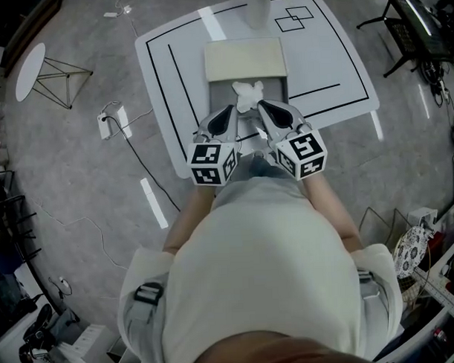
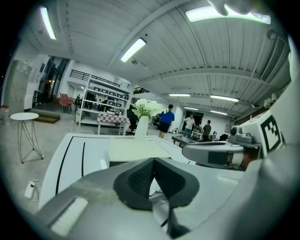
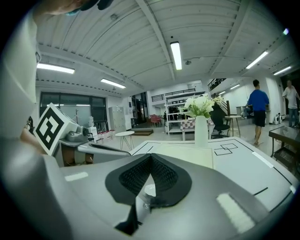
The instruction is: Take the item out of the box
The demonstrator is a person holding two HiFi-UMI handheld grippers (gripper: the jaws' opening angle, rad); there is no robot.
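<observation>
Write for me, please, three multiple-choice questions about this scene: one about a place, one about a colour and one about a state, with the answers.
1. Where does the vase stand?
A. At the far edge of the table, behind the box
B. On the floor beside the round stool
C. Inside the box

2. What colour is the crumpled item at the box?
A. Red
B. White
C. Black

3. How do the jaws of the right tongs stand?
A. Wide apart
B. Together
C. Closed around the vase

Answers:
1 A: the head view shows the vase at the table's far edge, beyond the box.
2 B: the item is plainly white against the grey of the box.
3 B: in the right gripper view the two dark pads meet at their tips.
</observation>
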